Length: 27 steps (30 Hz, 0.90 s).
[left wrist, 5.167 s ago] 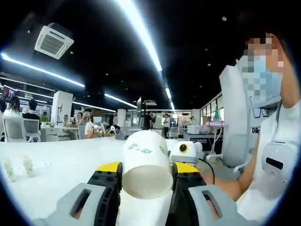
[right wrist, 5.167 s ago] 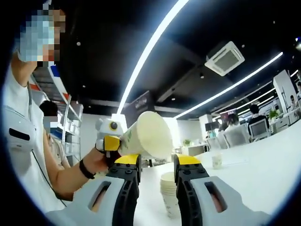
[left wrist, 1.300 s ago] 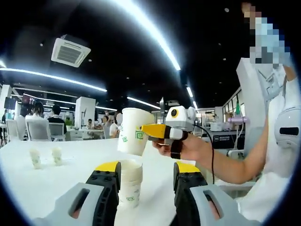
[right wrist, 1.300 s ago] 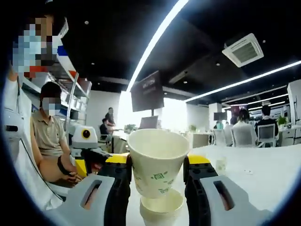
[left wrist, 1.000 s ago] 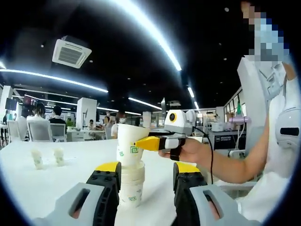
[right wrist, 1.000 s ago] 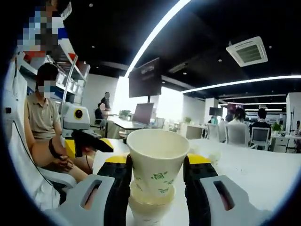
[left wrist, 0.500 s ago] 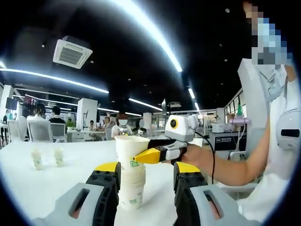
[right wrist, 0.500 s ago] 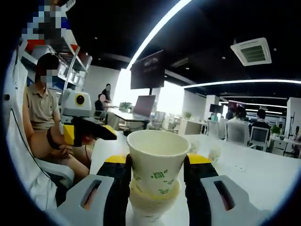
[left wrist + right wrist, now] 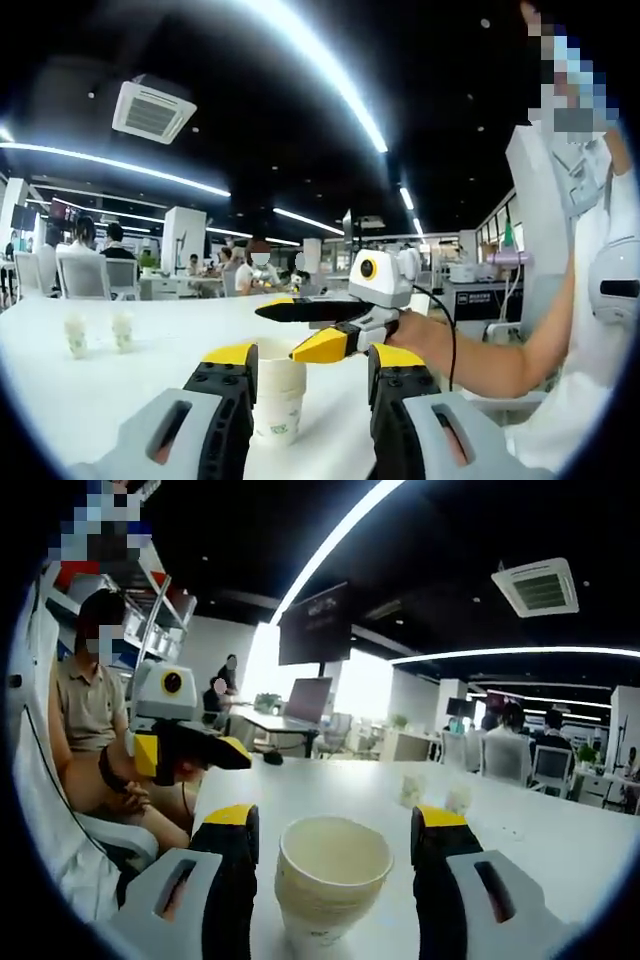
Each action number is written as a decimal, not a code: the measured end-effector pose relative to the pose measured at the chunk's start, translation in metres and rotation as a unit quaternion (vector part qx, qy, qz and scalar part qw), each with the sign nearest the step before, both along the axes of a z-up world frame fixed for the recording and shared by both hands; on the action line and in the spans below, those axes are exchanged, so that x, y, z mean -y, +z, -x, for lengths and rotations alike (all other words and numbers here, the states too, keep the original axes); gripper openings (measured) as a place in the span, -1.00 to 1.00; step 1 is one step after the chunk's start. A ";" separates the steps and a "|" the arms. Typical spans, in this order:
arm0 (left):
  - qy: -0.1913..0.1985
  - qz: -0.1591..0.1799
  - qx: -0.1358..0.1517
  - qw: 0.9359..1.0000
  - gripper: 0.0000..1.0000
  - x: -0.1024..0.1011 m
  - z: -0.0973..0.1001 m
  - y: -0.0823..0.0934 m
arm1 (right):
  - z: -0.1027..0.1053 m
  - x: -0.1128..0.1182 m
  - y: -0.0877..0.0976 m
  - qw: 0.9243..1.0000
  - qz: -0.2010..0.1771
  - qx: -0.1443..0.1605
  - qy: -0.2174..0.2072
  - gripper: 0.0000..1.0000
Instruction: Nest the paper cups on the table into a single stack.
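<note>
jaws of the right gripper (image 9: 335, 830) stand wide apart with clear gaps on both sides of the cup stack (image 9: 332, 885), gripping nothing; the same gripper (image 9: 315, 325) in the left gripper view shows its yellow-tipped jaws spread over the stack's (image 9: 277, 400) mouth, whether a tip touches the rim cannot be told. left gripper (image 9: 305, 360) jaws parted too, stack standing between them but further ahead on the table (image 9: 120, 390), not touched, holding nothing. in the right gripper view the left gripper (image 9: 185, 745) sits off to the left, well apart from the stack, jaw gap hard to read there. stack is upright, long axis vertical, mouth up, narrow end down on the table (image 9: 560, 850). cups are off-white paper, tapered round cones with rolled rims, several rims layered close at the top, small green print low on the outer cup, inside plain cream. table is smooth matte white. two small pale items (image 9: 95, 332) stand side by side far left on the table, also seen beyond the stack (image 9: 432, 793) in the right gripper view, too blurred to identify. gripper bodies grey plastic with black fingers and yellow tips. person's hand (image 9: 425, 335) holds the right gripper.
</note>
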<state>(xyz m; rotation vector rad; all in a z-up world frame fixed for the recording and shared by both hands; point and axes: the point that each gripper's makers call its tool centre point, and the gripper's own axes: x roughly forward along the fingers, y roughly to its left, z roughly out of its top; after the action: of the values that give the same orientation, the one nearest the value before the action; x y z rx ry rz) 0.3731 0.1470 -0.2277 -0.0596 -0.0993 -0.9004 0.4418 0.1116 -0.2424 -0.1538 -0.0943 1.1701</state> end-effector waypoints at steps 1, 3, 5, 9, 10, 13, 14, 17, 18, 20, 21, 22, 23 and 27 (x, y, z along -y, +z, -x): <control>0.001 0.002 0.000 1.000 -0.06 -0.001 0.000 0.000 | 0.001 0.001 0.000 1.000 -0.008 -0.005 -0.001 0.38; 0.003 0.006 0.000 1.000 -0.06 -0.002 -0.001 0.000 | 0.005 0.001 0.001 1.000 -0.021 -0.011 0.001 0.39; 0.004 0.008 -0.002 1.000 -0.05 -0.003 -0.003 -0.002 | 0.008 0.001 0.002 0.999 -0.030 -0.014 0.001 0.39; 0.021 0.007 -0.002 1.000 -0.04 -0.015 -0.012 -0.004 | 0.013 0.003 0.005 0.999 -0.048 -0.015 -0.004 0.39; 0.024 0.014 -0.004 1.000 -0.03 -0.019 -0.014 -0.003 | 0.015 0.004 0.007 0.998 -0.055 -0.014 -0.006 0.39; 0.032 0.024 -0.009 0.999 -0.02 -0.028 -0.020 -0.002 | 0.022 0.005 0.012 0.998 -0.065 -0.010 -0.009 0.38; 0.035 0.024 -0.010 0.999 -0.01 -0.030 -0.022 -0.002 | 0.023 0.006 0.014 0.998 -0.068 -0.008 -0.009 0.38; 0.039 0.025 -0.014 0.999 0.02 -0.035 -0.027 -0.003 | 0.029 0.008 0.020 0.997 -0.081 -0.009 -0.003 0.36; 0.040 0.026 -0.015 0.999 0.02 -0.036 -0.028 -0.002 | 0.031 0.009 0.021 0.996 -0.084 -0.009 -0.002 0.35; 0.045 0.022 -0.017 0.999 0.02 -0.039 -0.034 -0.004 | 0.035 0.010 0.024 0.996 -0.089 -0.008 0.000 0.35; 0.047 0.020 -0.018 0.999 0.02 -0.040 -0.037 -0.005 | 0.037 0.010 0.025 0.996 -0.091 -0.007 0.000 0.35; 0.049 0.018 -0.017 0.998 0.02 -0.042 -0.041 -0.006 | 0.039 0.011 0.026 0.996 -0.093 -0.007 0.001 0.34; 0.052 0.016 -0.019 0.998 0.03 -0.044 -0.045 -0.008 | 0.043 0.011 0.028 0.995 -0.097 -0.005 0.004 0.34; 0.080 0.025 -0.001 0.997 0.08 -0.060 -0.074 -0.014 | 0.058 0.012 0.041 0.989 -0.143 -0.017 0.036 0.28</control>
<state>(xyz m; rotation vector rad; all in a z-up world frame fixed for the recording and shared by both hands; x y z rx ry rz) 0.4471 0.2075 -0.2421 -0.0973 -0.1228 -0.7384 0.3837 0.0998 -0.2015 0.1241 -0.2378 1.2185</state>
